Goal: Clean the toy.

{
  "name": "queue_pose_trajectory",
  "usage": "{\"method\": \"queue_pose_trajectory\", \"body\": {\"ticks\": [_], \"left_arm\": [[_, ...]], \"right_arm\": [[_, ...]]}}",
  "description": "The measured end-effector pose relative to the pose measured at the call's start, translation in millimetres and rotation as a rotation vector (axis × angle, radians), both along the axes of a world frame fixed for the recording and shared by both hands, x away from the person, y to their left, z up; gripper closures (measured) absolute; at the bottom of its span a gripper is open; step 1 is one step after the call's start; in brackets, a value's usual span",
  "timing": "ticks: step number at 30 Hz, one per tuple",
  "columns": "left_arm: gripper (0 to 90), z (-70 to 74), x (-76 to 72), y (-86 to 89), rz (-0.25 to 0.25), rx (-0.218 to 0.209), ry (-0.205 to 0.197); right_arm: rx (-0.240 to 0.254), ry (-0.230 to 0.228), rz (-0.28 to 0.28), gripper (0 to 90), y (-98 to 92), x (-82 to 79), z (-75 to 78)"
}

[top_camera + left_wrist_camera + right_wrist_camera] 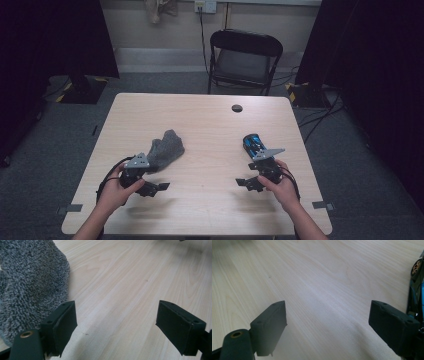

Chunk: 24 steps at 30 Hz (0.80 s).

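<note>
Both tools stand with their jaws apart and nothing between them: the left tool (156, 187) sits low at the near left of the pale wood-grain worktop (210, 130), the right tool (246, 183) at the near right. The crumpled grey knitted sock (165, 149) lies just beyond the left tool, and in the left gripper view its fuzzy cloth (30, 285) reaches beside the left jaw without being pinched. To pick it up well, that tool should probably swing toward the cloth, straddle a raised fold and close on enough thickness not to slip. The small blue and black toy car (253, 143) rests just beyond the right tool, its side at the edge of the right gripper view (415, 292). The worktop has a round cable hole (237, 108); behind it stands a black folding chair (244, 60) on grey carpet, with dark curtains (55, 35) at the sides.
</note>
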<state>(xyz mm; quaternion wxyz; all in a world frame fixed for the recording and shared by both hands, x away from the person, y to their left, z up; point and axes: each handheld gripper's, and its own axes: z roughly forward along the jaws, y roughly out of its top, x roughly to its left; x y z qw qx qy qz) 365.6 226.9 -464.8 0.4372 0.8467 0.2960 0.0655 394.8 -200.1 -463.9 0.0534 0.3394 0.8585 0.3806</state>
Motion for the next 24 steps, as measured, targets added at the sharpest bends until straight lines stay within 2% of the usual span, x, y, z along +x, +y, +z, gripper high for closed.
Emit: {"method": "queue_pose_trajectory", "body": {"ticks": [4, 24], "left_arm": [[16.4, -1.4, -3.2, -2.7, -0.021, 0.007, -0.001], [16.5, -10.4, -11.6, -2.9, -0.041, 0.02, 0.005]], "right_arm": [[0.0, 0.007, 0.011, 14.6, 1.3, -3.7, -3.1], [-0.024, 0.013, 0.041, 14.6, 5.0, -16.4, -16.5]]}}
